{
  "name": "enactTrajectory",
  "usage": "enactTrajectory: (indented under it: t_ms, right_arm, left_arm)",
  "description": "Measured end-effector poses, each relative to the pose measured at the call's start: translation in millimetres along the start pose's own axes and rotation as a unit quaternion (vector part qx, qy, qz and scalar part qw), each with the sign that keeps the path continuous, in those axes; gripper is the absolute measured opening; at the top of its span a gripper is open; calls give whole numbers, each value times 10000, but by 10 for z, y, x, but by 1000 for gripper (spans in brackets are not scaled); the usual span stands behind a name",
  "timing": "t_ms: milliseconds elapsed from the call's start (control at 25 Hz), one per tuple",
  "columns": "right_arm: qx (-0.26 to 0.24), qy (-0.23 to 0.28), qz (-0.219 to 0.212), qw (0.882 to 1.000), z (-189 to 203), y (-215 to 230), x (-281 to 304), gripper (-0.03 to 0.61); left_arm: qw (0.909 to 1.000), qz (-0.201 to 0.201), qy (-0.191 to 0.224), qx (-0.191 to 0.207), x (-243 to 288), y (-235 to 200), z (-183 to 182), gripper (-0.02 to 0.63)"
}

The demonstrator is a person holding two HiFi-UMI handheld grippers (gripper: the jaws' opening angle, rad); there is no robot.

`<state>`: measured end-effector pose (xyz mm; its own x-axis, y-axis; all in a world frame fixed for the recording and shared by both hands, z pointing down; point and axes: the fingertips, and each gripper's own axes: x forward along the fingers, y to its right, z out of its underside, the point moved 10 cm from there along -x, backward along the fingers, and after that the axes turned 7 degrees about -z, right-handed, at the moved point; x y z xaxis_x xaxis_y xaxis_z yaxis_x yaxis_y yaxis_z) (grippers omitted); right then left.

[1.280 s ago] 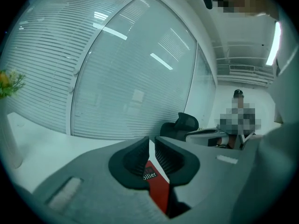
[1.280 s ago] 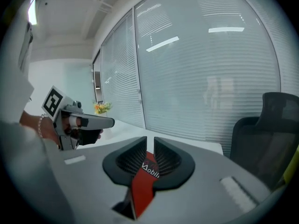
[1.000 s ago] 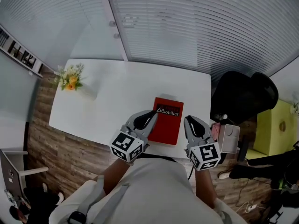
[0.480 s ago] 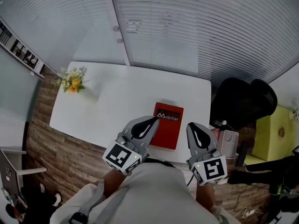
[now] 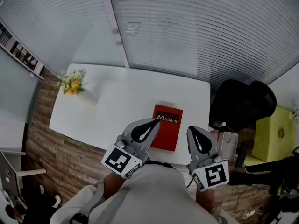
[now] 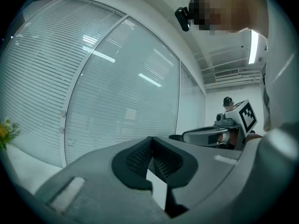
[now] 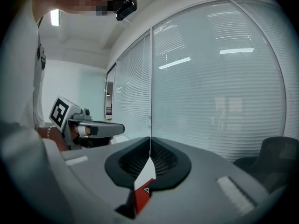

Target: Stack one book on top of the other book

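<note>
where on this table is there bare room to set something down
The widest bare stretch of the table lies between the flowers at the far left corner and the red book. A narrower strip runs past the book to the far edge. Crowded: the near right, where the left gripper and right gripper hang by the book.

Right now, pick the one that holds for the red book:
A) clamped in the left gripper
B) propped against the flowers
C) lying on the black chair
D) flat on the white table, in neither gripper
D: the red book lies flat on the white table, while the left gripper and the right gripper are both shut with nothing between their jaws.
</note>
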<state>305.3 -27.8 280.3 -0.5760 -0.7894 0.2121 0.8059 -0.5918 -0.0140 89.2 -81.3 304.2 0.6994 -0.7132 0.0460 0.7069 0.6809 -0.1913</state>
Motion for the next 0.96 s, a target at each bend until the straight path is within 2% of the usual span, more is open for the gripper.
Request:
enactTrajectory:
  t_ms: [960]
  right_arm:
    - [-70, 6, 98, 9999, -33, 71, 31, 5]
  left_arm:
    - [9998, -139, 119, 68, 23, -55, -94, 6]
